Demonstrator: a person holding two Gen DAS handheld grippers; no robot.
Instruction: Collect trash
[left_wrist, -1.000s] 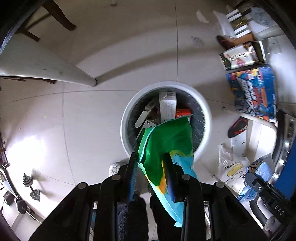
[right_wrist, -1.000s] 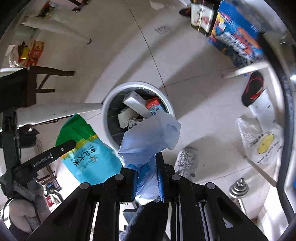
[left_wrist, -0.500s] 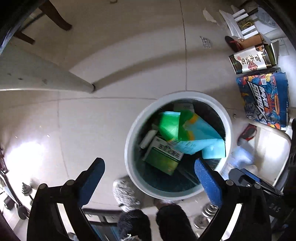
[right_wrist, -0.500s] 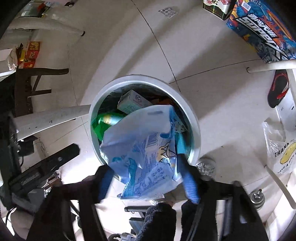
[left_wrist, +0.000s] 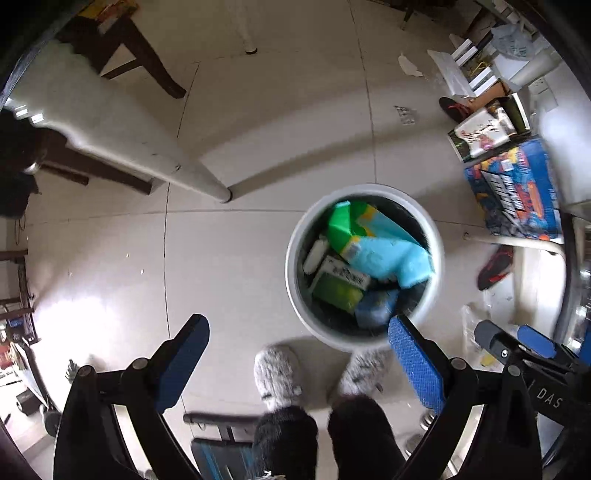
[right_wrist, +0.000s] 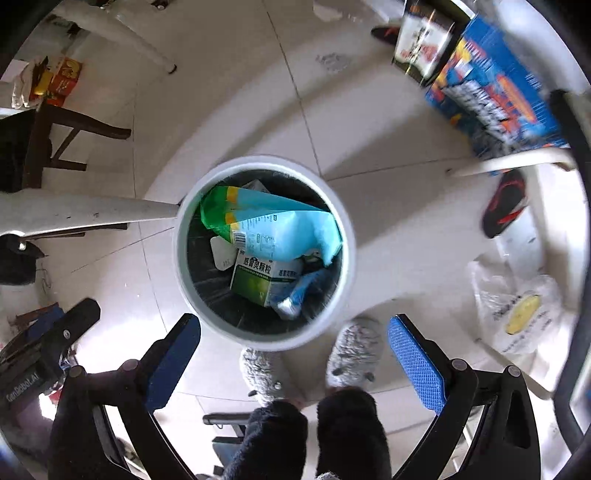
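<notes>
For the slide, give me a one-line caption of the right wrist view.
Open right gripper above the white bin, green-blue bag and green box inside.

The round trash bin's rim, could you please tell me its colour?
White, on the round trash bin; clearest in the right wrist view.

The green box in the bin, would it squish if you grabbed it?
Probably a little. The green box looks like thin cardboard with sharp edges, so it should hold its shape yet dent under a hard squeeze. It is likely light. It lies tilted among other trash in the bin, so it may shift.
</notes>
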